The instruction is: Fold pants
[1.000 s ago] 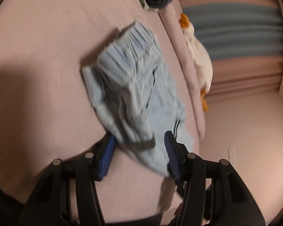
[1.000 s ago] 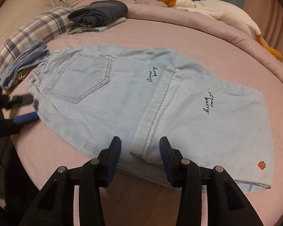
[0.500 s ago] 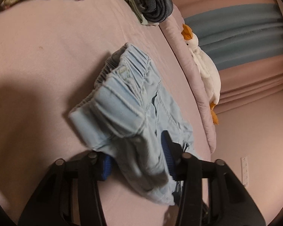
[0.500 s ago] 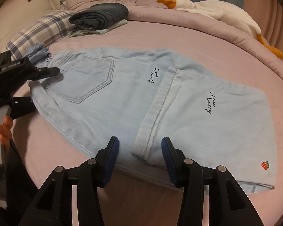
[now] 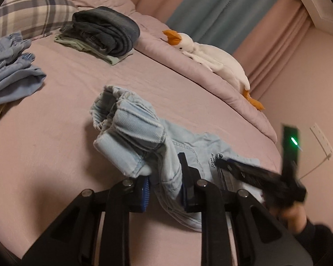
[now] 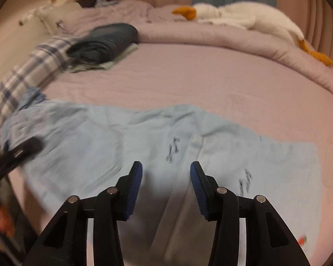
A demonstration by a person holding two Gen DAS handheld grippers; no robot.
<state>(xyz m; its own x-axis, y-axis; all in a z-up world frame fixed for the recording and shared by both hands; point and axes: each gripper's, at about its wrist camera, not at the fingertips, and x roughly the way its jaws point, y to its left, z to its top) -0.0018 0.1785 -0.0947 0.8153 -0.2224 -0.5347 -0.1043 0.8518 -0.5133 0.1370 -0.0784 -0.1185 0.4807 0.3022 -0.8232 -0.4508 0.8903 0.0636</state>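
**Waistband lifted, hem between open tongs**

Left wrist view: My left tongs are clamped on a gathered fold of the light-blue denim pants, just below the elastic waistband, which bunches up and stands off the pink bedsheet; cloth fills the narrow gap between the 2 blue pads. The rest of the pants trails right across the sheet, back pocket and small dark script showing. At right my right tongs reach in, blurred, a green light glowing on the handle. Farther back lie a crumpled pale-blue garment, a stack of folded dark jeans on a green garment, a plaid pillow and a white goose plush on the rolled lilac duvet.

Right wrist view: The frame is blurred. My right tongs stand wide apart, gripping nothing, with the folded-over leg's hem edge lying between the pads. The pants spread flat across the near edge of the bed, waistband to the left, where my left tongs show as a dark smear. A red strawberry patch marks the right corner.
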